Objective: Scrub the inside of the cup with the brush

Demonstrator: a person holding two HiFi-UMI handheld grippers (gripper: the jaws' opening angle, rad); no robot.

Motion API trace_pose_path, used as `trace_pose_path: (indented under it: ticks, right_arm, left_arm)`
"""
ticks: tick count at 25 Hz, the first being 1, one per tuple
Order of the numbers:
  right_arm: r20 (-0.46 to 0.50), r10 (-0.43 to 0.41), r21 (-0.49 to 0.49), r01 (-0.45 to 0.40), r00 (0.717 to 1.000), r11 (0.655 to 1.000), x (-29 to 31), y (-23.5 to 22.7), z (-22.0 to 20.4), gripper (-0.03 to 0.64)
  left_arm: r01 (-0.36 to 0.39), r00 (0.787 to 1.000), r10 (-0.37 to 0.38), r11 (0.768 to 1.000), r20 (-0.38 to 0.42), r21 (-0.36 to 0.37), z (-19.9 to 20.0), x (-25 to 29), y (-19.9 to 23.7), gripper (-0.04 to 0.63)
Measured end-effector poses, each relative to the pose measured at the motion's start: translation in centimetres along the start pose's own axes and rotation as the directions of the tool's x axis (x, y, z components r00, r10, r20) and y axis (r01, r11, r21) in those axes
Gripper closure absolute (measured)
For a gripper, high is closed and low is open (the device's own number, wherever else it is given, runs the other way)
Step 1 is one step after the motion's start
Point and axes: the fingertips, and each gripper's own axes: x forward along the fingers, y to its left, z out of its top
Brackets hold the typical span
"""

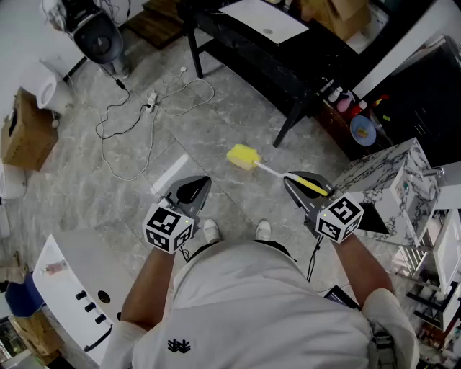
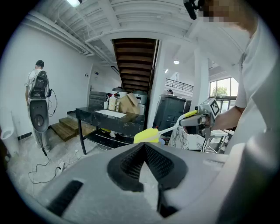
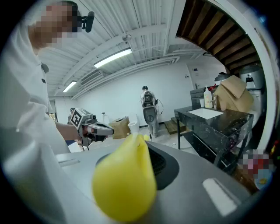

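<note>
**Brush, yellow, long-handled: held in right gripper, over the floor**

Item: brush (image 1: 274,171). It has a blocky yellow sponge head (image 1: 243,156), a thin white stem and a yellow handle that thickens to a rounded butt. In the right gripper view the butt (image 3: 124,183) fills the foreground as a blurred yellow pear shape.

Location: in the air above the grey marbled floor (image 1: 86,173), in front of the standing person. The head points away from the person and slants toward the left gripper's side. In the left gripper view the head shows just above the jaw tips, against the black table behind.

Right gripper (image 1: 299,184): jaws clenched on the brush handle, with the stem and head sticking out past the tips. Its marker cube (image 1: 340,218) sits at the rear.

Left gripper (image 1: 193,191): jaws pressed together with nothing between them. It is near the sponge head but not touching it. Its marker cube (image 1: 168,227) sits at the rear.

Surroundings:
- Black table (image 1: 245,50) with a white sheet (image 1: 263,20) on top.
- Loose cable (image 1: 137,115) on the floor.
- Marble-patterned cabinet (image 1: 392,180) on the right.
- Cardboard box (image 1: 25,130) on the left.
- Second person (image 3: 148,103) standing far off by the white wall.
</note>
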Motion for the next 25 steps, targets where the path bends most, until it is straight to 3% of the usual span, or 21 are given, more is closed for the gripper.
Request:
trace_pose_path:
  ticks: [4, 10, 12, 14, 19, 25]
  right_arm:
    - [0.008, -0.023, -0.007, 0.023, 1.0, 1.0, 3.6, 2.4, 1.1, 0.572]
    - [0.022, -0.041, 0.042, 0.04, 0.999, 0.998, 8.8, 6.1, 1.7, 0.572]
    - [0.032, -0.043, 0.064, 0.041, 0.999, 0.997, 10.0, 6.9, 1.7, 0.571]
    - [0.039, -0.055, 0.07, 0.052, 0.998, 0.996, 10.7, 7.2, 1.8, 0.571]
    - [0.028, -0.087, 0.074, 0.085, 0.996, 0.994, 12.5, 5.4, 2.7, 0.571]
    - [0.04, -0.074, 0.074, 0.071, 0.996, 0.995, 16.7, -1.2, 4.7, 0.571]
  left_arm:
    - [0.004, 1.0, -0.004, 1.0, -0.008, 0.007, -0.4, -2.9, 3.6, 0.588]
    - [0.07, 0.997, -0.069, 0.997, -0.021, 0.045, -1.1, -6.0, 8.2, 0.58]
    - [0.082, 0.996, -0.082, 0.996, -0.022, 0.046, -1.4, -6.6, 9.4, 0.467]
    - [0.077, 0.997, -0.076, 0.996, -0.024, 0.042, -1.6, -6.6, 10.7, 0.401]
    - [0.05, 0.999, -0.05, 0.999, 0.01, 0.011, -0.5, -5.4, 14.0, 0.341]
    - [-0.007, 1.0, 0.007, 1.0, 0.015, 0.012, 1.5, -1.2, 19.3, 0.308]
